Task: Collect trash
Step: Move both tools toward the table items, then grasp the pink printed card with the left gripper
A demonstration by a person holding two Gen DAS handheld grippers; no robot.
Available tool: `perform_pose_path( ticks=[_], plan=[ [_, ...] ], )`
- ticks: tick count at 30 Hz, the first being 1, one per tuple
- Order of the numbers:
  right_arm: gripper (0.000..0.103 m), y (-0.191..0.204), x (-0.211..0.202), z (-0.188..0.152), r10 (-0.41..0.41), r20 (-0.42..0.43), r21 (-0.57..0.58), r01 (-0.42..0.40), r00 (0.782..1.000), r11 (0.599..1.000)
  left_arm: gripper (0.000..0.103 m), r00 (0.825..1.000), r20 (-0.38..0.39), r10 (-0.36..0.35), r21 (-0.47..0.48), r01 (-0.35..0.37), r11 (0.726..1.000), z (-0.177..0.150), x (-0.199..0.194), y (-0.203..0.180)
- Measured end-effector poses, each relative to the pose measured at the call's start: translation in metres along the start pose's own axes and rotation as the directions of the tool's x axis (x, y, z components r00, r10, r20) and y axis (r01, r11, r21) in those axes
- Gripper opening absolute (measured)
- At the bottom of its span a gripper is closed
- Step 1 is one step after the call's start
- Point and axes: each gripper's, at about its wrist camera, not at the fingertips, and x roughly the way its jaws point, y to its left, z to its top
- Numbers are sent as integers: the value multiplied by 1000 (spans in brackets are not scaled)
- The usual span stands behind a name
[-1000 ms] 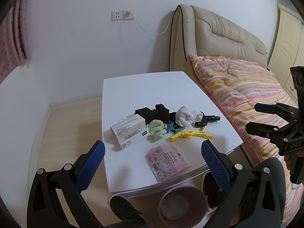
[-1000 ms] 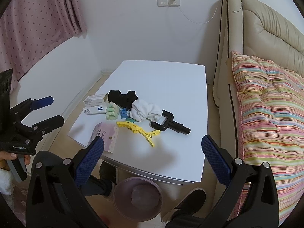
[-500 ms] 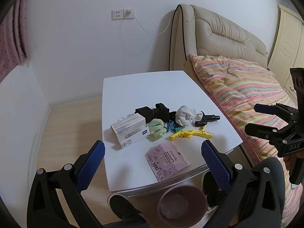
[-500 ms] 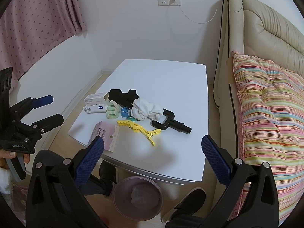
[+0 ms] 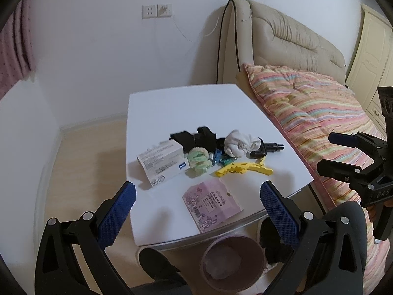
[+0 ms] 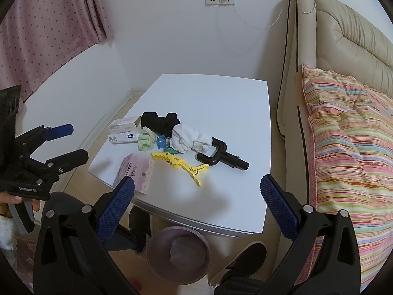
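A white table [image 5: 172, 108] [image 6: 221, 98] holds a clutter: a white box [image 5: 161, 161] [image 6: 122, 135], a pink packet [image 5: 212, 202] [image 6: 136, 172], a green scrunchie [image 5: 197, 161] [image 6: 145, 141], a yellow clip [image 5: 243, 168] [image 6: 180, 163], a white cloth wad [image 5: 239, 142] [image 6: 190, 139], black cloth [image 5: 194, 139] [image 6: 159, 121] and a black handle [image 5: 267, 147] [image 6: 222, 158]. A pink bin [image 5: 232, 261] [image 6: 178, 254] stands on the floor below the near edge. My left gripper [image 5: 196, 211] [image 6: 73, 142] and right gripper [image 6: 196, 205] [image 5: 336, 152] are open and empty, held short of the table.
A bed with a striped quilt [image 5: 319, 123] [image 6: 348, 147] and beige headboard [image 5: 282, 36] lies right of the table. White walls stand behind and left. A pink curtain [image 6: 49, 24] hangs at far left. The person's shoes [image 6: 245, 263] are beside the bin.
Both grippers have stayed open and nearly still; the views have shifted only slightly. Nothing on the table has moved.
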Motion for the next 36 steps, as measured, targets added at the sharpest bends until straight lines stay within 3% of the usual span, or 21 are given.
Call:
perform_pose_path(
  ticks=[5,17,30,36],
  plan=[
    [100,-1,1,-3,3,-3,2,-3,1000,1000,97,996,-87,-20,-52,16,999,-1,20,1],
    [100,-9,4,-6,2,-12,13,-2,1000,1000,97,976,-217,-7,-150,-27,988,-10,70,0],
    [100,-13,7,-6,5,-15,17,-5,1000,1000,96,962,-270,39,-163,-86,983,-20,98,-5],
    [100,-11,8,-4,10,-16,13,-9,1000,1000,71,965,-256,59,-147,-100,984,-19,92,-3]
  ],
)
